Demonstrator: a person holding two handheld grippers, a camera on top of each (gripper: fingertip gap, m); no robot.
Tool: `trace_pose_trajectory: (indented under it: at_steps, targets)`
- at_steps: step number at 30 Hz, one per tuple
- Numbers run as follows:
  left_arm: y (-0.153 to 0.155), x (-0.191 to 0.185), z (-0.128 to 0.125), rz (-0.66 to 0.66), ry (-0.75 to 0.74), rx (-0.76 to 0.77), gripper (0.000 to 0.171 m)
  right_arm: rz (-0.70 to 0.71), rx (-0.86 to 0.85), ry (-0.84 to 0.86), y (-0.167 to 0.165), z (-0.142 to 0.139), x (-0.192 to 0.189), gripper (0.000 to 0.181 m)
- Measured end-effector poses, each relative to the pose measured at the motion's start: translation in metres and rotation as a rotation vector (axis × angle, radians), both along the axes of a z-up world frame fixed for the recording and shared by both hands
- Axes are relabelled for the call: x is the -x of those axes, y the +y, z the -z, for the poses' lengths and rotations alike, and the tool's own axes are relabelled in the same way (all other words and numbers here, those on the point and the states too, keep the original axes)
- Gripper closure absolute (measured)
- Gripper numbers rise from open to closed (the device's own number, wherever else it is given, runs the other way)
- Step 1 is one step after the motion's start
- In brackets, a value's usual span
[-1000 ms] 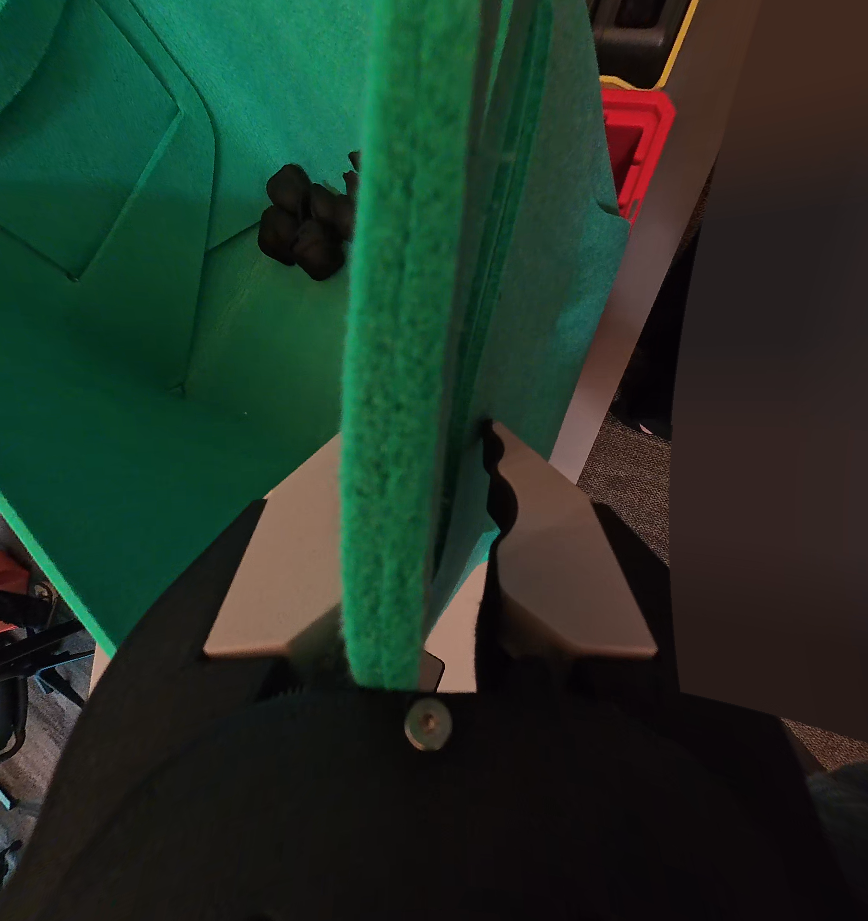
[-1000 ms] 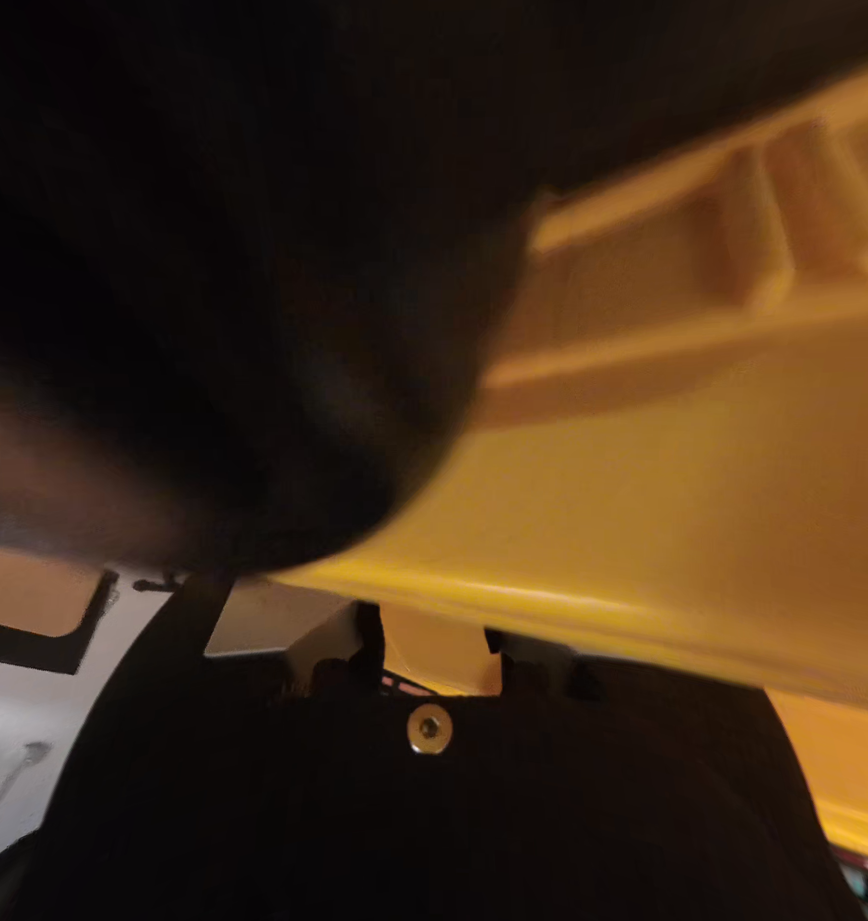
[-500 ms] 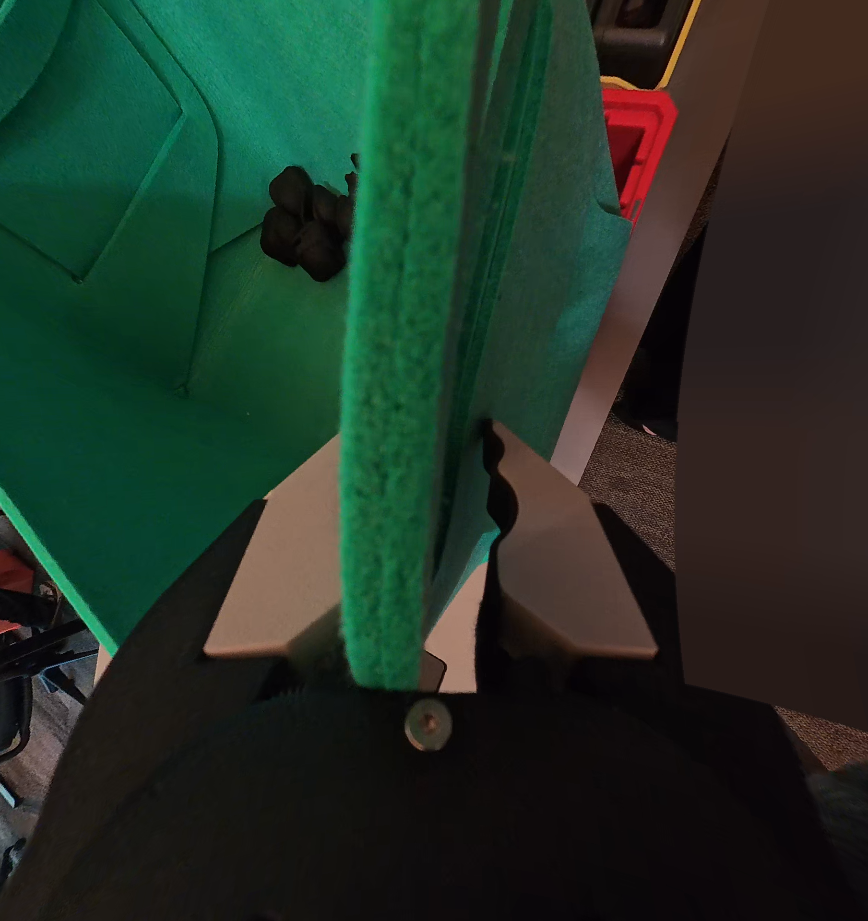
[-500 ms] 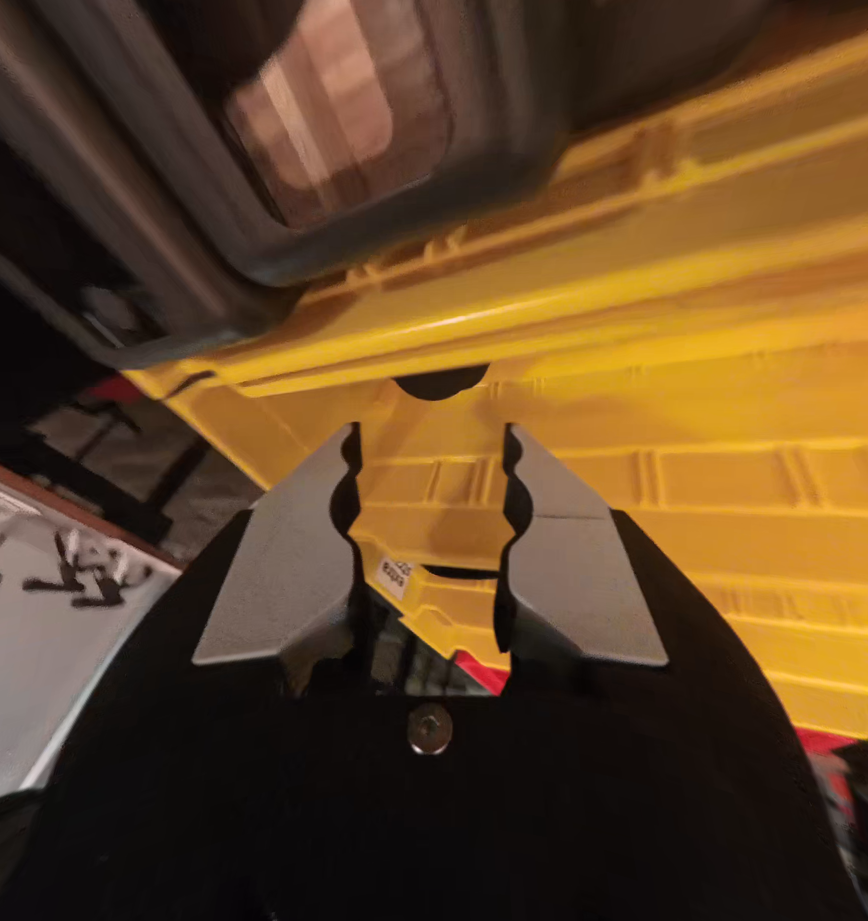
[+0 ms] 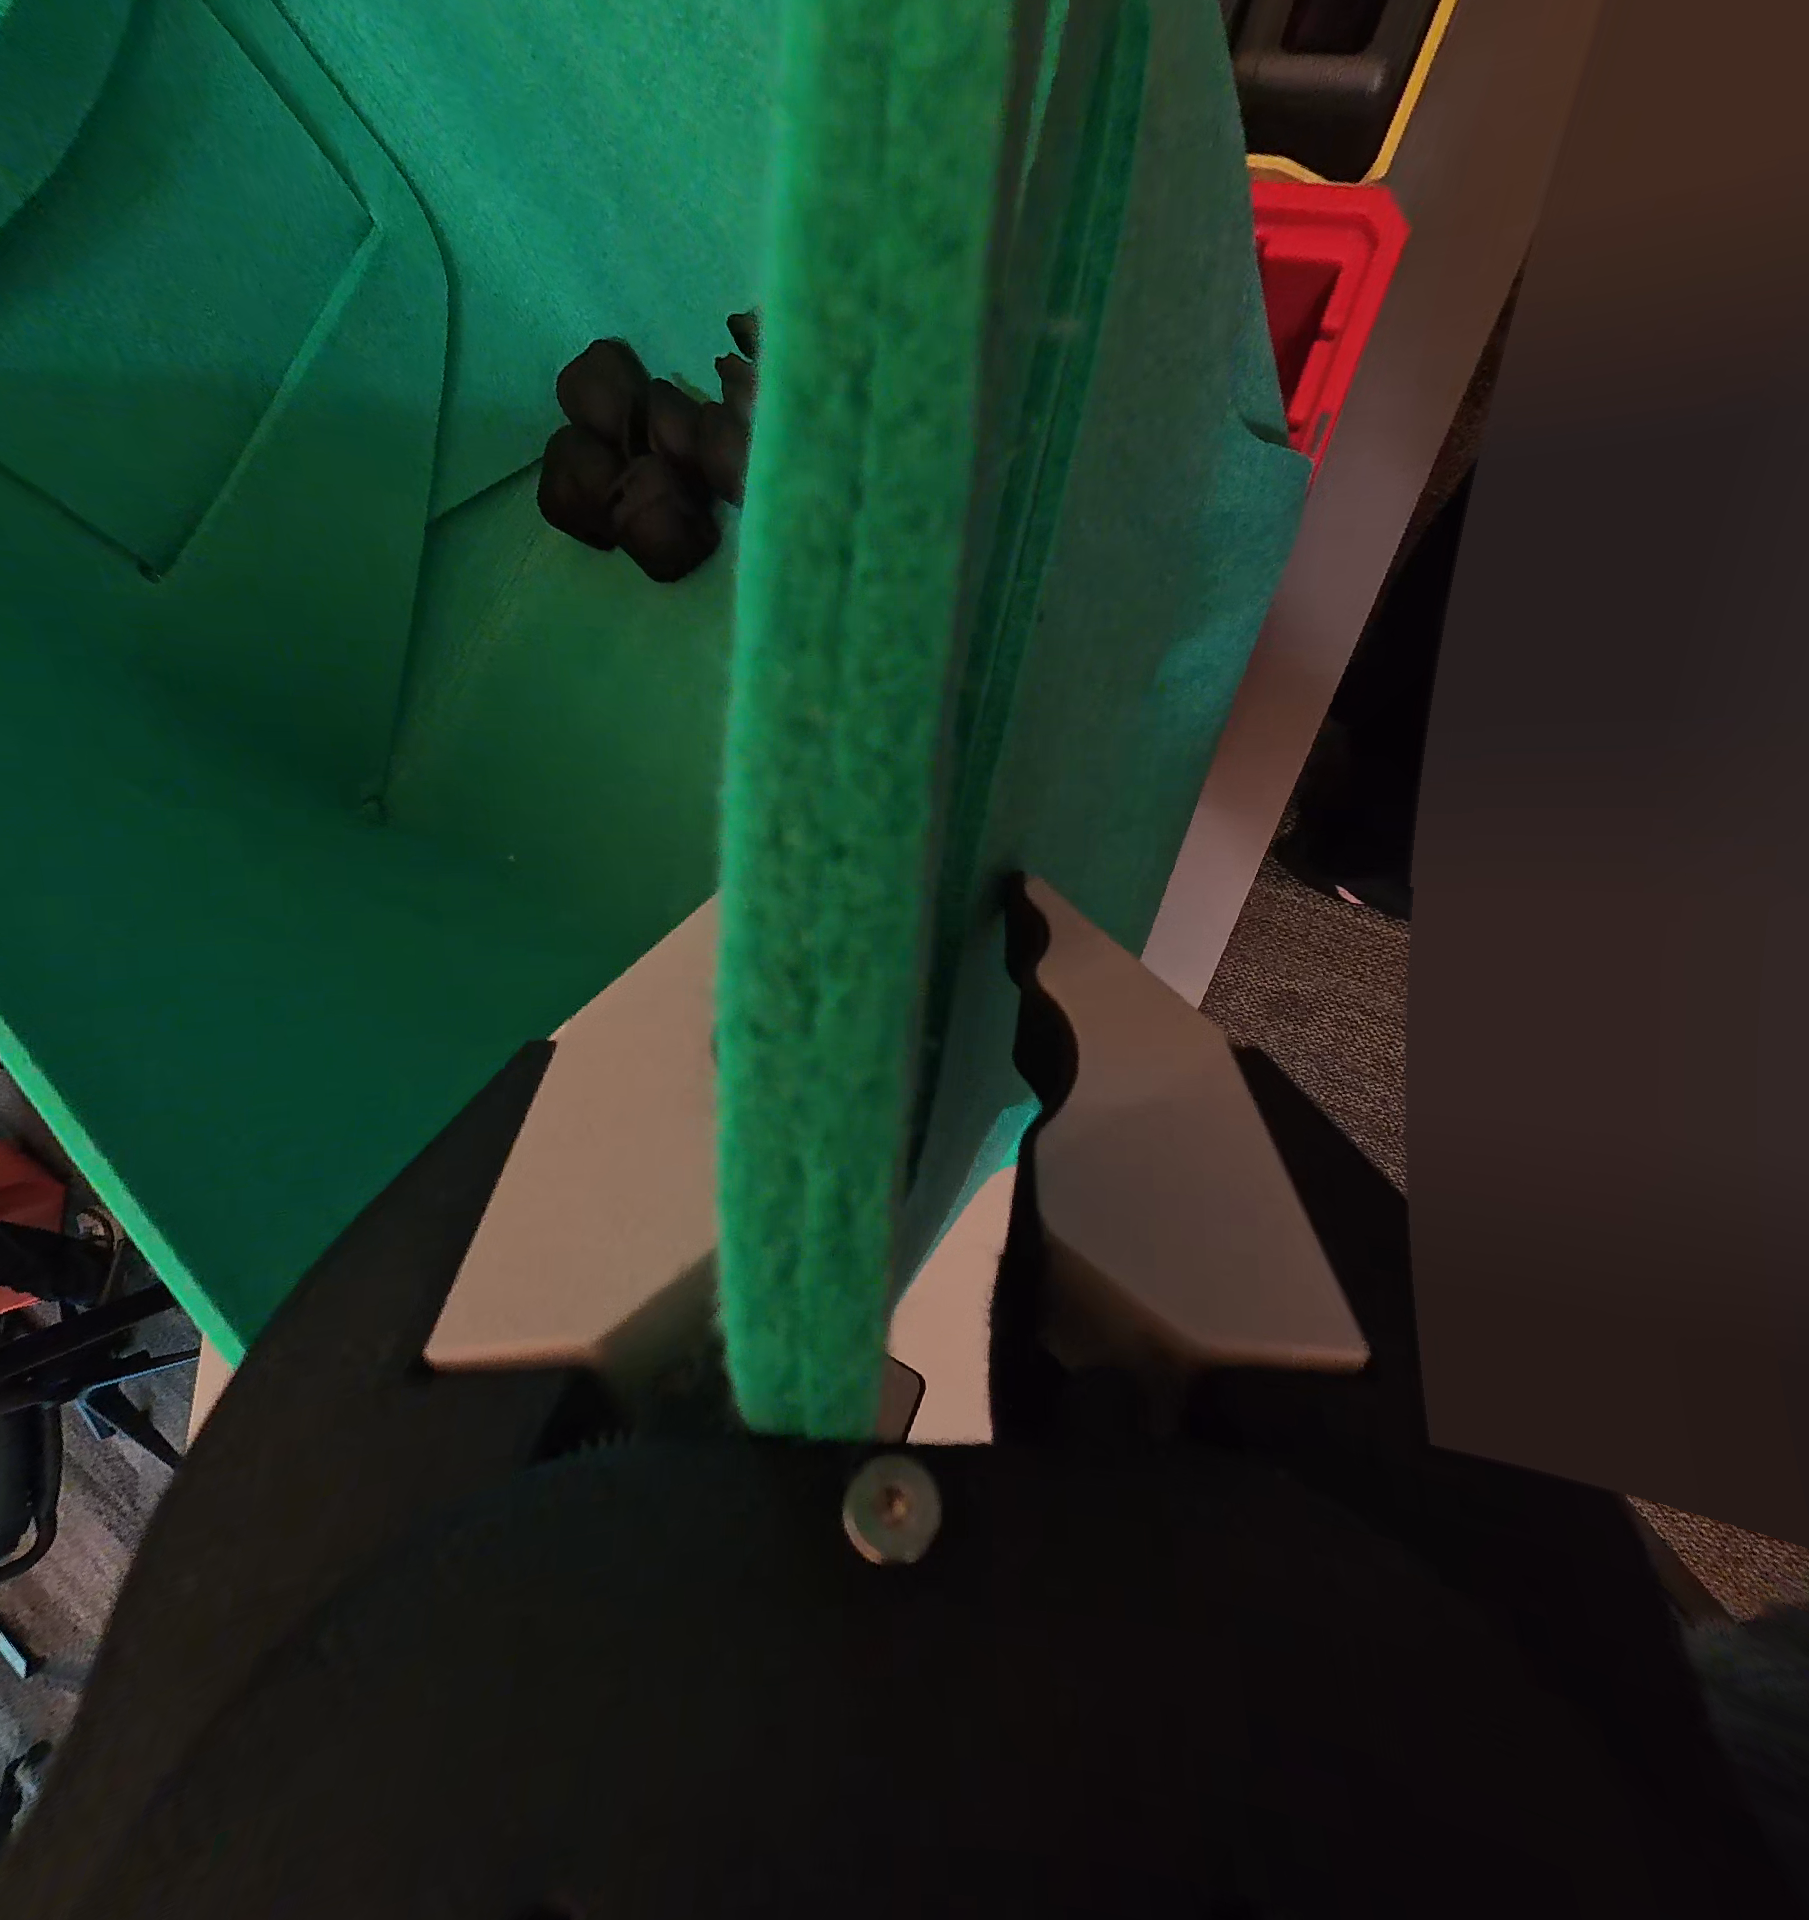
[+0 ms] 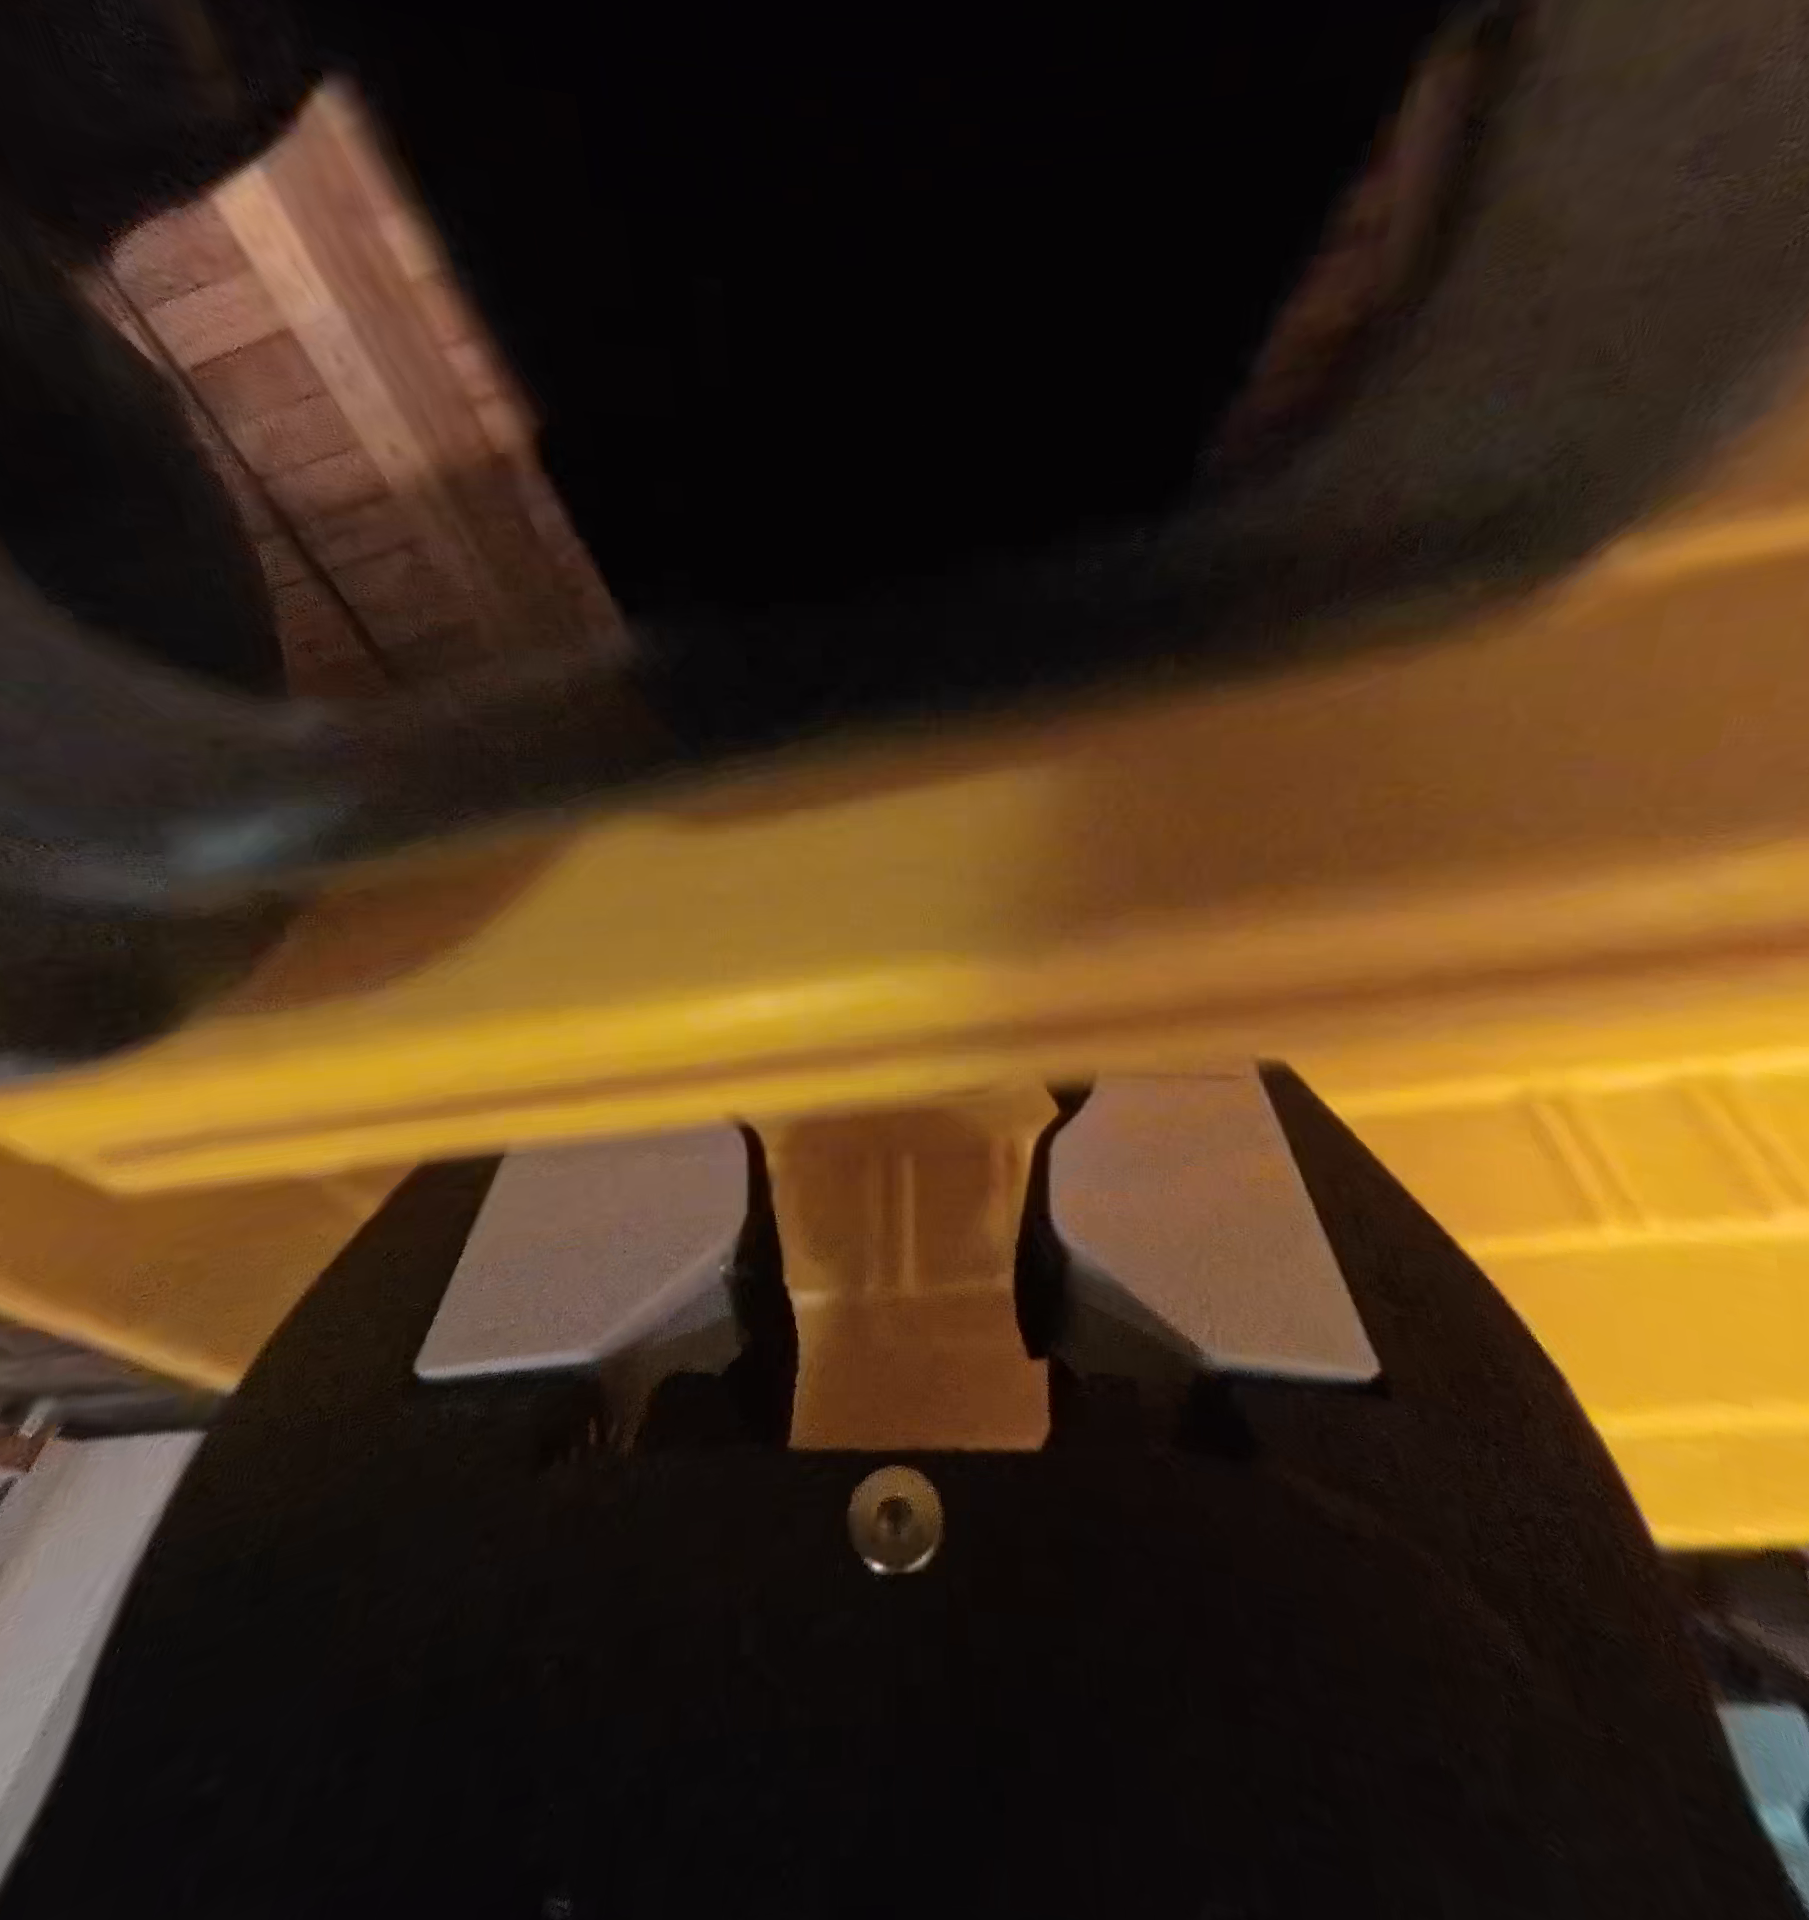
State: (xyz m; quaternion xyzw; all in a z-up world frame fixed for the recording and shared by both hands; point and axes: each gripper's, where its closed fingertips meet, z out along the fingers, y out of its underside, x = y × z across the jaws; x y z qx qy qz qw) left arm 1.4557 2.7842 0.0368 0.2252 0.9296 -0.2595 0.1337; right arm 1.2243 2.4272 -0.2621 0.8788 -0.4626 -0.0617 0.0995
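In the left wrist view the left tool [image 5: 905, 1039] points forward and slightly down over a green felt sheet, and its two grey fingers [image 5: 1180, 1195] stand either side of a thick green felt edge [image 5: 838, 831] that runs upright through the middle of the picture. The jaws are clenched on that felt edge, which reaches right back to the tool's black body. Beyond it the flat green felt panel [image 5: 256, 727] shows stitched or cut pocket outlines, and a cluster of small black lumps [image 5: 635, 473] lies on it just left of the held edge. At the upper right a red plastic bin [image 5: 1326, 281] sits beyond a pale desk edge [image 5: 1284, 790], with a dark panel [image 5: 1658, 727] filling the right side and grey carpet [image 5: 1295, 997] below. No writing can be read here. In the right wrist view, which is heavily blurred, the right tool [image 6: 905, 1226] is held close under the rim of a yellow plastic crate [image 6: 983, 935]; its grey fingers [image 6: 1201, 1236] are set apart with a gap in which the crate's wall shows, grasping nothing, the tips hidden by the rim. A brown block-patterned surface [image 6: 339, 395] shows at the upper left. A label with lettering sits at the lower right edge, too blurred to make out.
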Motion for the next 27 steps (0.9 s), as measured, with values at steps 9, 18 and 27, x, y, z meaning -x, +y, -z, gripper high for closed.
trace_pose_trajectory:
  at_steps: [9, 18, 27]
  targets:
    - [0.0, 0.002, 0.003, -0.016, 0.001, 0.014, 0.13, 0.187, 0.002, -0.905, -0.002, -0.257, -0.125, 0.131]
    - [-0.001, 0.002, 0.001, -0.022, 0.0, 0.008, 0.129, -0.187, -0.395, -1.263, 0.154, -0.394, -0.223, 0.095]
    - [-0.023, 0.006, -0.01, -0.001, -0.082, 0.146, 0.082, 0.03, -0.234, -1.555, 0.083, -0.406, -0.169, 0.109]
